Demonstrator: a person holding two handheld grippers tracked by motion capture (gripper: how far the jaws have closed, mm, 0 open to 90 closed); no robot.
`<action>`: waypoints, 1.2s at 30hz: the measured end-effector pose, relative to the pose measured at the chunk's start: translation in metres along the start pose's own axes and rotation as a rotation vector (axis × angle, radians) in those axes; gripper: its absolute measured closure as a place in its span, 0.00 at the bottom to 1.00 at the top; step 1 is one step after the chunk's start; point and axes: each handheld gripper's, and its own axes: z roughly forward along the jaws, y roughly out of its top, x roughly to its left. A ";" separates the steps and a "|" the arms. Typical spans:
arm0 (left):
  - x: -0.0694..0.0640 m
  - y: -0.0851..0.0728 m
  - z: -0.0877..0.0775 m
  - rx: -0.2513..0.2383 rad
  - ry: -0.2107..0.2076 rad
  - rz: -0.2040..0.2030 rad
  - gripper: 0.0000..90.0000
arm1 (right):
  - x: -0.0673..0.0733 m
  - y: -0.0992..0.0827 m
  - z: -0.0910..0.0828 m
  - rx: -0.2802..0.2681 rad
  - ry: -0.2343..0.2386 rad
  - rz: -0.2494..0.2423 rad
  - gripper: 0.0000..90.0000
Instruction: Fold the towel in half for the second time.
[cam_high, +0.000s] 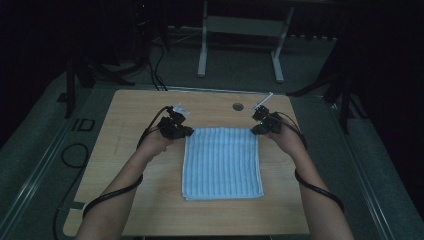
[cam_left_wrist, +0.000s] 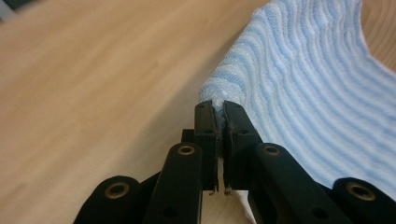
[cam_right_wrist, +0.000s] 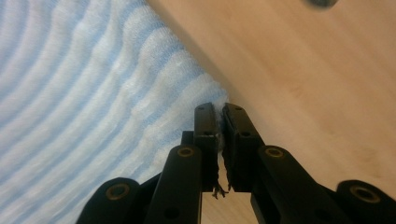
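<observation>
Blue striped towel (cam_high: 222, 162): your left gripper (cam_high: 186, 131) and right gripper (cam_high: 256, 129) pinch its far corners; looks like fold start—next lift both evenly, draw toward you.

high view overhead; both tool views close, sharing towel (cam_high: 222, 162).

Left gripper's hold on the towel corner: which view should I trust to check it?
The left gripper view: its left gripper is shut on the towel corner, cloth pinched between the black jaws. The high view gives that gripper at the towel's far left corner, too small to judge. The right gripper view covers the opposite corner.
</observation>
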 end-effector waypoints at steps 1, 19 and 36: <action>0.000 0.001 -0.004 -0.016 -0.004 0.001 0.95 | 0.001 0.002 -0.006 -0.012 -0.006 -0.001 0.94; -0.019 -0.043 -0.042 -0.102 -0.043 0.042 0.94 | 0.039 -0.028 -0.055 -0.172 0.005 -0.093 0.94; -0.082 -0.112 -0.026 -0.001 -0.125 0.110 0.92 | 0.088 -0.102 -0.015 -0.105 0.076 -0.099 0.95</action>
